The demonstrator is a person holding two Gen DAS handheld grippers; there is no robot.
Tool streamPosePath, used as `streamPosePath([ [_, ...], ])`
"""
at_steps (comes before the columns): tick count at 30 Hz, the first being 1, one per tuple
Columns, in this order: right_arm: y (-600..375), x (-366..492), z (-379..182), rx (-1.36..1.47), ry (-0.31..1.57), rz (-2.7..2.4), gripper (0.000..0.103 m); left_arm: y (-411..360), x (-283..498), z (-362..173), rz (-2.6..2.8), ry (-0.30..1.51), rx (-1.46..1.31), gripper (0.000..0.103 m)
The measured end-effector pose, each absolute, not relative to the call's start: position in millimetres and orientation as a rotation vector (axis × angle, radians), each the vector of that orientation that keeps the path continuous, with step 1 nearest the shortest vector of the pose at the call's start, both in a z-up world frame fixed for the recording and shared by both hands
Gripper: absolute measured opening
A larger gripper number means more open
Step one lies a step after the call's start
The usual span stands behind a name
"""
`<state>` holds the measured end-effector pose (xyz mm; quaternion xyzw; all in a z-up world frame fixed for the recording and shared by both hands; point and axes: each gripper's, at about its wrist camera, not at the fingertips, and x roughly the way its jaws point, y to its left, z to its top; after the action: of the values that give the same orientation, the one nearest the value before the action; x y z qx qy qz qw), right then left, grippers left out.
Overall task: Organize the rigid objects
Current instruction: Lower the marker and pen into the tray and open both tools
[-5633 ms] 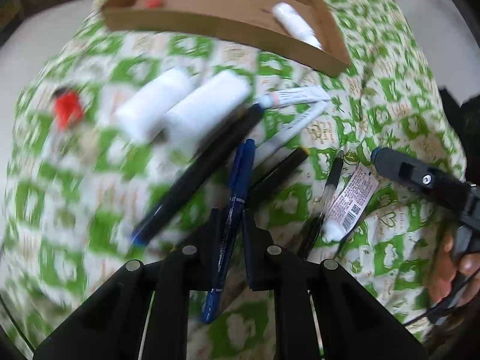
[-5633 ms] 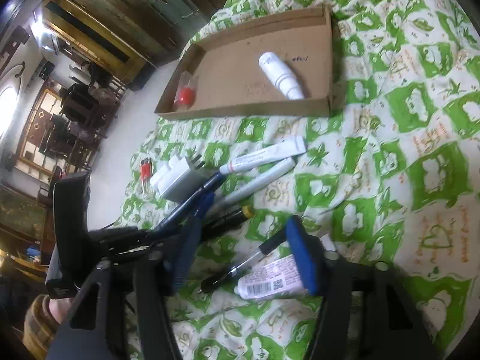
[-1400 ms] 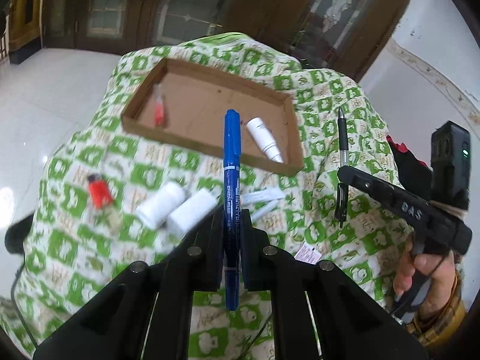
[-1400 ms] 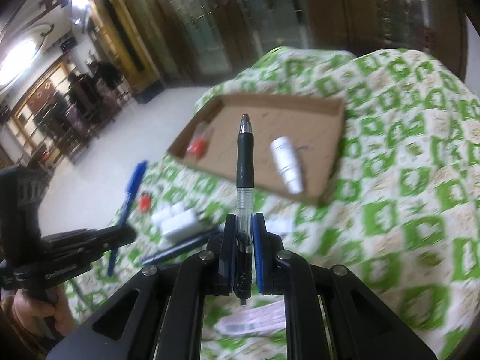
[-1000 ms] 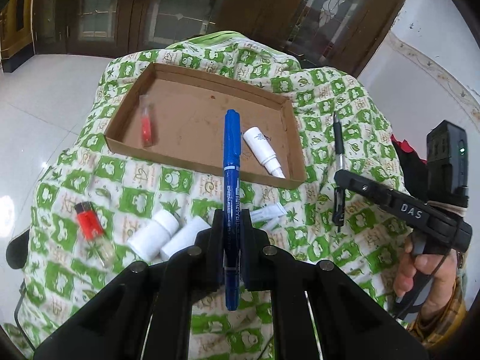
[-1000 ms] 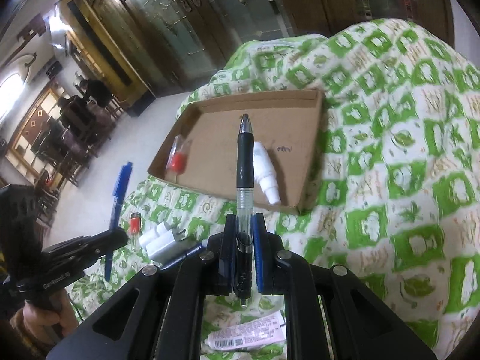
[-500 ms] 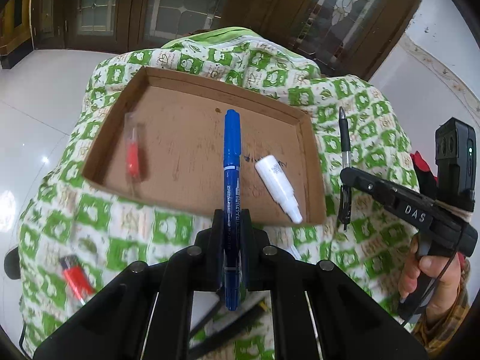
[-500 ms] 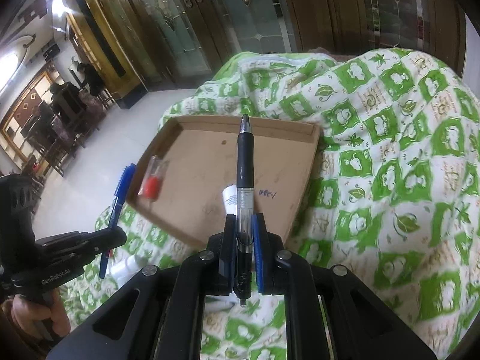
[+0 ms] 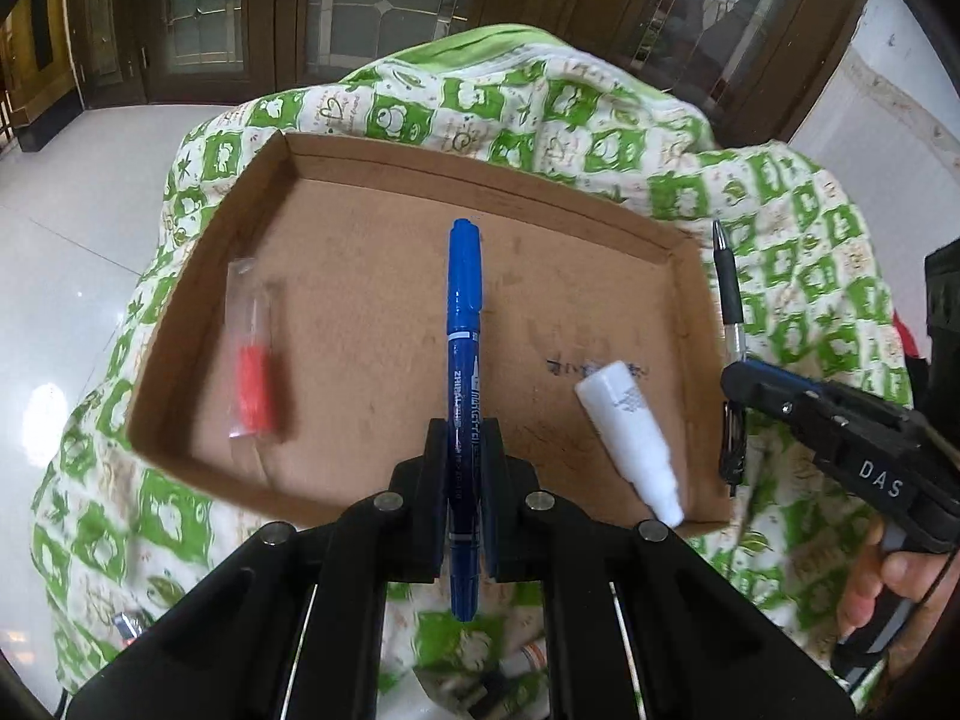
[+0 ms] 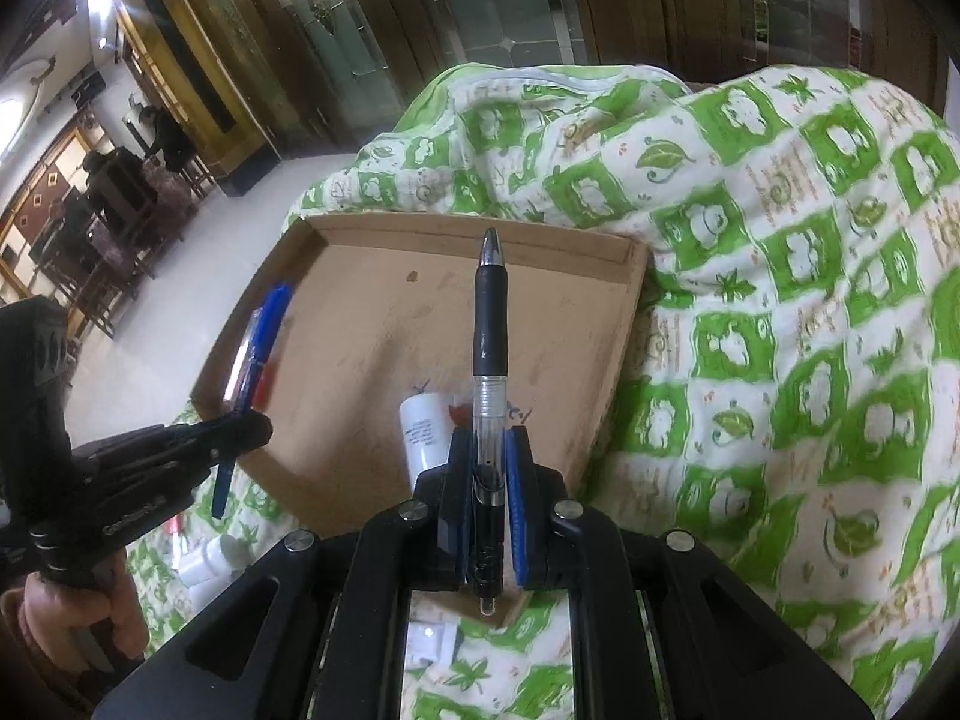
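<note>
The blue marker (image 9: 463,354) stands up the middle of the left wrist frame, over the floor of the cardboard tray (image 9: 384,180). The black pen (image 10: 489,324) stands likewise in the middle of the right wrist frame, its tip over the tray's far half. Both look like the carry-and-drop step of sorting: each is above the tray but not laid in it. The next move probably calls for lowering each one to the cardboard and letting go, clear of the white bottle (image 9: 627,438) at lower right and the red-capped tube (image 9: 255,360) at left.

The left gripper (image 9: 462,480) is clamped on the marker's barrel. The right gripper (image 10: 489,480) is closed on the pen's clear barrel. The tray sits on a green and white cloth (image 10: 780,240).
</note>
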<state>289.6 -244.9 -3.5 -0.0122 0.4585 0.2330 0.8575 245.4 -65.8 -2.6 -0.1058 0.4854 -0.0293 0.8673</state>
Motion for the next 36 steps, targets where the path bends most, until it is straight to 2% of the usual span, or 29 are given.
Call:
streamPosePath([
  [33, -231, 328, -47, -0.034, 1.121, 0.473, 0.010, -65, 285, -35, -0.015, 1.065, -0.182, 0.007],
  [36, -232, 328, -47, -0.033, 1.117, 0.468, 0.011, -60, 284, -34, 0.009, 1.063, -0.189, 0.015],
])
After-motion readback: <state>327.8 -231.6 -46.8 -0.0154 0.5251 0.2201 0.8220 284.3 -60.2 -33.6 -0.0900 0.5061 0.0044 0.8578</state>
